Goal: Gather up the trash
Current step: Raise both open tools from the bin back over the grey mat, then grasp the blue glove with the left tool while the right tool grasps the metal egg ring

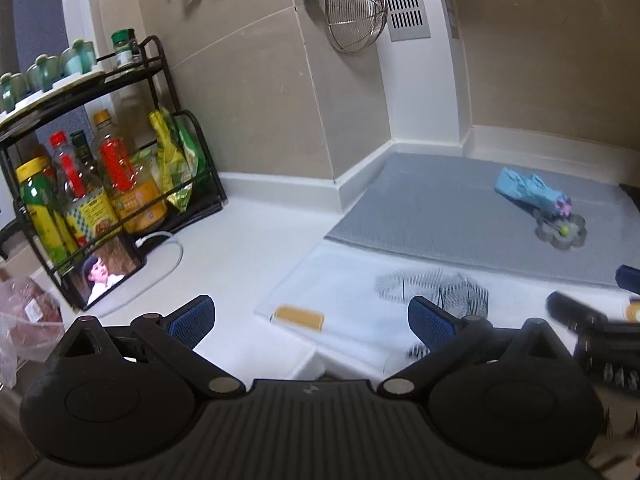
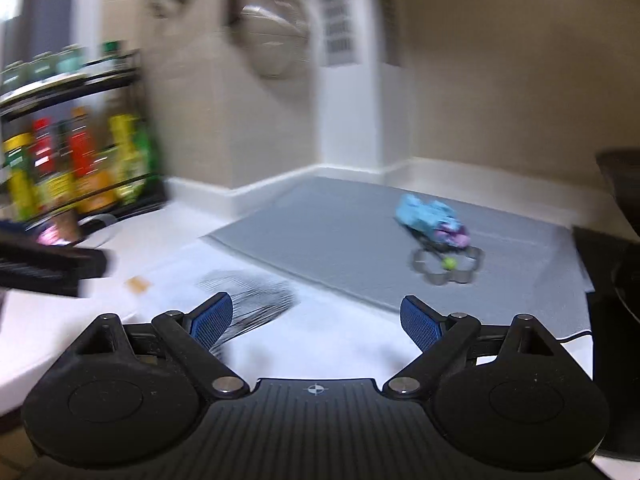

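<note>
White counter (image 1: 248, 240) is seen in a tiled kitchen corner; right wrist view is motion-blurred; grey mat (image 1: 440, 208) is laid on the counter against the back wall, with a white sheet (image 1: 340, 288) overlapping its near edge; black two-tier rack (image 1: 120, 184) is stood at far left, loaded with sauce bottles and a yellow-green packet; wire strainer (image 1: 354, 12) is hung on the wall above; phone (image 1: 106, 272) with lit screen is propped against the rack front, cable attached; clear plastic bag (image 1: 24, 320) is seen at the left edge; left hand-held gripper (image 1: 310, 316) is held above the counter edge, jaws spread wide, nothing between them; right hand-held gripper (image 2: 316, 316) is likewise held wide apart and empty, over the white sheet; crumpled blue wrapper (image 1: 528, 190) with a pink end is lying on the mat, well ahead of both; flower-shaped metal cutter (image 1: 562, 230) is touching the wrapper's pink end, with a small green ball (image 1: 565, 229) inside it; small yellow-tan piece (image 1: 298, 317) is lying on the white sheet near the left gripper.
</note>
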Demonstrator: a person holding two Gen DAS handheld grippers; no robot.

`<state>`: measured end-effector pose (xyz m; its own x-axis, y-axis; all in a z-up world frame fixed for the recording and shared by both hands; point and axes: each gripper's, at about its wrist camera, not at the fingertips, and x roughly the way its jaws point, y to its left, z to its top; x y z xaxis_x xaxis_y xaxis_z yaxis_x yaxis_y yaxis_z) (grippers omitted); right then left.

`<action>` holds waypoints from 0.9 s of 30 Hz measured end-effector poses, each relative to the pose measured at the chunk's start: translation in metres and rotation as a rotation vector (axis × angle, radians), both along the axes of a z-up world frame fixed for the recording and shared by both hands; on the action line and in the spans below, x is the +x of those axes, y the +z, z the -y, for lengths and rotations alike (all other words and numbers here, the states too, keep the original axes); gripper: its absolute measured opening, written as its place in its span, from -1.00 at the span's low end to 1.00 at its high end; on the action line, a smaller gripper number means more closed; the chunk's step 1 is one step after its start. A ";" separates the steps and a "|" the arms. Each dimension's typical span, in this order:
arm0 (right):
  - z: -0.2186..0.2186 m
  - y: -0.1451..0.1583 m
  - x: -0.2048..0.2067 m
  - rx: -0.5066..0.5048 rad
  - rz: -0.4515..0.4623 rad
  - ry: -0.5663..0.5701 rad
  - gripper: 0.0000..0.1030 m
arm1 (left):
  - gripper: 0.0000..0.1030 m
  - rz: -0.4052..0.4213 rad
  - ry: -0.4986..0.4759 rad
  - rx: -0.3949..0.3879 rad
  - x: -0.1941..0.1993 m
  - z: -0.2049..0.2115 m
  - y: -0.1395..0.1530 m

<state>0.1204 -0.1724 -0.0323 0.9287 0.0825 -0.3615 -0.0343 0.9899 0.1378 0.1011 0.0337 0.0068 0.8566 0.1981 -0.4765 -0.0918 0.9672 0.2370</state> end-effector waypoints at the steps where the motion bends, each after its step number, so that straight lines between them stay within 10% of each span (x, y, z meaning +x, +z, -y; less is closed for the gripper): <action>1: 0.008 -0.003 0.011 0.021 -0.014 -0.052 0.80 | 0.99 0.007 0.005 0.008 0.007 0.002 0.002; 20: 0.069 -0.039 0.169 0.042 -0.208 -0.262 0.94 | 0.99 -0.109 0.001 -0.080 0.133 0.036 0.004; 23: 0.077 -0.037 0.162 0.060 -0.175 -0.287 0.54 | 0.99 -0.126 -0.008 -0.101 0.158 0.048 -0.001; 27: 0.084 -0.035 0.152 0.073 -0.173 -0.330 0.52 | 0.99 -0.183 -0.047 -0.196 0.203 0.068 -0.001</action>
